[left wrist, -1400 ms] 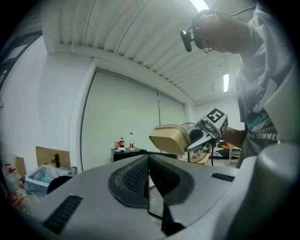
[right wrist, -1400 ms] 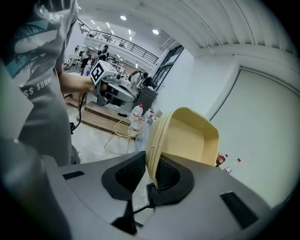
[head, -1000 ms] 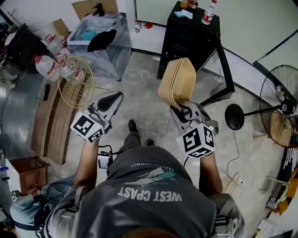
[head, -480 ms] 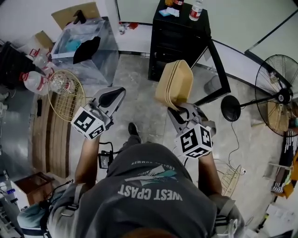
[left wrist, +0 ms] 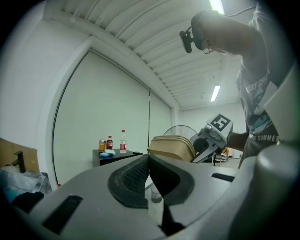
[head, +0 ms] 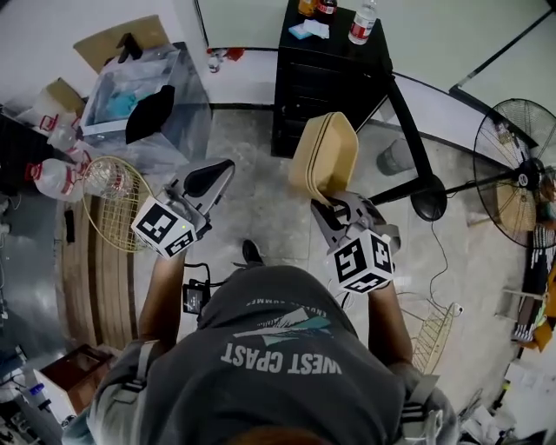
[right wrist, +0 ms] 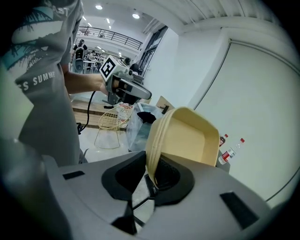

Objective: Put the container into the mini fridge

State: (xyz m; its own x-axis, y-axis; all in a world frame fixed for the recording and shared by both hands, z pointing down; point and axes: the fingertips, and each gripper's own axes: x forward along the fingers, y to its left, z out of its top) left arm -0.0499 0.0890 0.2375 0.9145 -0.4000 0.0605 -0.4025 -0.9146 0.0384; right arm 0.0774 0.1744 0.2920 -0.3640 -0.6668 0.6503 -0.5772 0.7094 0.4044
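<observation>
The person stands in the middle of the room with a claw in each hand. The right gripper [right wrist: 151, 169] is clamped on the container [head: 328, 152]. Its two black pads pinch the bottom edge of the rim. The container is a tan box with round corners, and it looks like a few are stacked together. It stands up on its edge above the claw, up in the air and touching nothing else.

The left gripper [left wrist: 149, 159] has its jaws pressed together with nothing between them. It is held out level, beside the right one and apart from it.

The black mini fridge [head: 321, 96] stands against the white wall, in front of the person. The container is near it and not inside it. Some bottles [head: 361, 21] stand on top of the fridge (one has a red cap). A dark-framed panel sticks out from the fridge's right side. It looks like the door, swung open.

A yellow wire chair [head: 109, 209] sits on the floor to the left, next to a big clear plastic bag [head: 165, 113]. A standing fan [head: 519, 178] is off to the right.
</observation>
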